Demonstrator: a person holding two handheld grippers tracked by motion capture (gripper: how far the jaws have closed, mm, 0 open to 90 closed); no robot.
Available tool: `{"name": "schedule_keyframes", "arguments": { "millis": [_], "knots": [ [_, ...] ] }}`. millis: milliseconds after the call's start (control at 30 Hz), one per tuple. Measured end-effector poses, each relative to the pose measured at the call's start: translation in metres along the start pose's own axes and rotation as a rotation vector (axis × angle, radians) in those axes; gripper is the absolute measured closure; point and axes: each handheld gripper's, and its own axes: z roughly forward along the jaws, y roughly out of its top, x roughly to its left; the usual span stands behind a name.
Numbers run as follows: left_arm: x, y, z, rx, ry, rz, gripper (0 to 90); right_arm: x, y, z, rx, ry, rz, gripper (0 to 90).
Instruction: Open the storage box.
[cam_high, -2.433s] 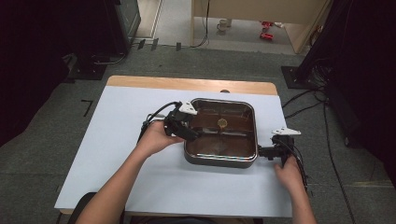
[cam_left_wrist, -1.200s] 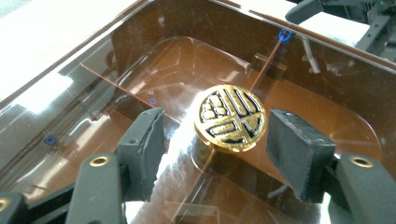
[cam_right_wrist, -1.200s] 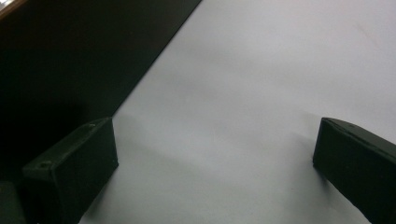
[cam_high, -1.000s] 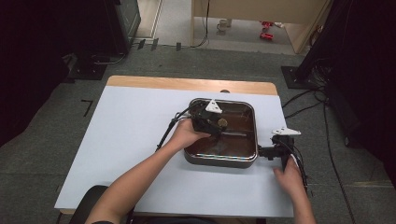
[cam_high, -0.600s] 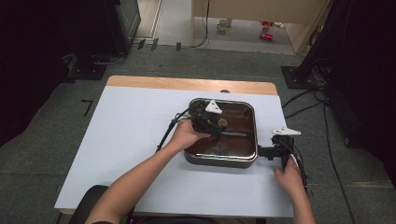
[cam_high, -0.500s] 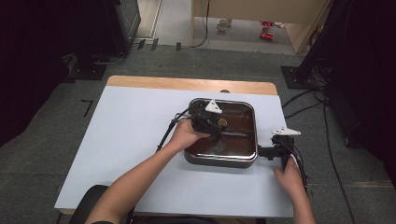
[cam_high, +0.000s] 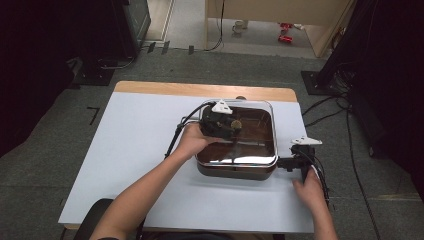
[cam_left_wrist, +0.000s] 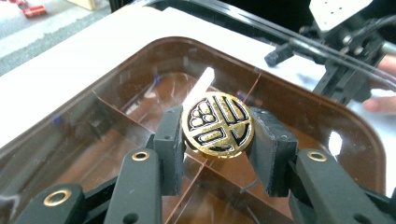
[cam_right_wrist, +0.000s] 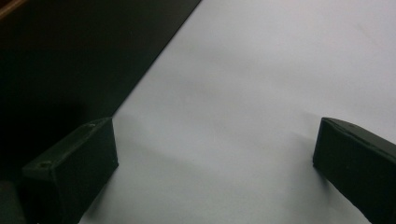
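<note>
Sitting at the glass lid's (cam_high: 250, 132) centre over the brown electric pan (cam_high: 235, 169): gold knob (cam_left_wrist: 217, 123), being pinched by left gripper (cam_left_wrist: 218, 140). Resting spread beside the pan's black handle (cam_high: 285, 162) on the white table (cam_high: 130, 150): right gripper (cam_right_wrist: 215, 163).

The high view looks forward and down from above the person's side, taking in the whole white table (cam_high: 130, 150) and the floor beyond. The left gripper view rides close over the glass lid (cam_left_wrist: 116, 107), looking along its jaws at the gold knob (cam_left_wrist: 217, 123); that knob (cam_high: 235, 123) also sits mid-table in the high view. The right gripper view faces down, very near the tabletop (cam_right_wrist: 261, 93), beside the dark pan (cam_right_wrist: 70, 56), which the high view shows too (cam_high: 235, 170).
</note>
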Motion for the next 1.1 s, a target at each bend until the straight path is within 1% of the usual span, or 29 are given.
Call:
{"name": "schedule_keyframes", "arguments": {
  "millis": [100,333,467,567,667,700,733,867,900,933,967,1033,1100],
  "knots": [
    [-0.001,0.003,-0.011,-0.015,0.01,0.007,58.9,0.0,0.0,0.0,0.001,0.0,0.001,0.0],
    [0.0,0.006,-0.036,-0.031,0.021,-0.01,58.9,0.0,0.0,0.0,0.001,0.001,0.002,0.0],
    [0.001,0.006,-0.053,-0.036,0.035,-0.008,58.9,0.0,0.0,0.0,-0.001,-0.001,0.0,0.0],
    [0.003,0.005,-0.064,-0.042,0.046,-0.015,58.9,0.0,0.0,0.0,-0.002,-0.001,0.0,0.0],
    [0.006,0.002,-0.075,-0.046,0.06,-0.027,58.9,0.0,0.0,0.0,-0.002,-0.001,0.0,0.0],
    [0.008,0.0,-0.083,-0.05,0.074,-0.04,58.9,0.0,0.0,0.0,-0.002,-0.001,0.001,0.0],
    [0.008,0.0,-0.083,-0.05,0.074,-0.04,58.9,0.0,0.0,0.0,-0.002,-0.001,0.001,0.0],
    [0.015,-0.006,-0.098,-0.062,0.105,-0.063,58.8,0.0,0.0,0.0,0.0,0.0,0.002,0.0],
    [0.018,-0.01,-0.105,-0.065,0.122,-0.076,58.9,0.0,0.0,0.0,0.001,0.0,0.002,0.0],
    [0.019,-0.012,-0.109,-0.066,0.13,-0.081,58.9,0.0,0.0,0.0,0.001,0.0,0.002,0.0],
    [0.019,-0.012,-0.109,-0.066,0.13,-0.081,58.9,0.0,0.0,0.0,0.0,0.0,0.002,0.0],
    [0.023,-0.017,-0.116,-0.068,0.147,-0.096,58.9,0.0,0.0,0.0,0.001,0.001,0.002,0.0],
    [0.026,-0.021,-0.121,-0.069,0.148,-0.111,58.9,0.0,0.0,0.0,-0.001,0.0,0.002,0.0]
  ]
}}
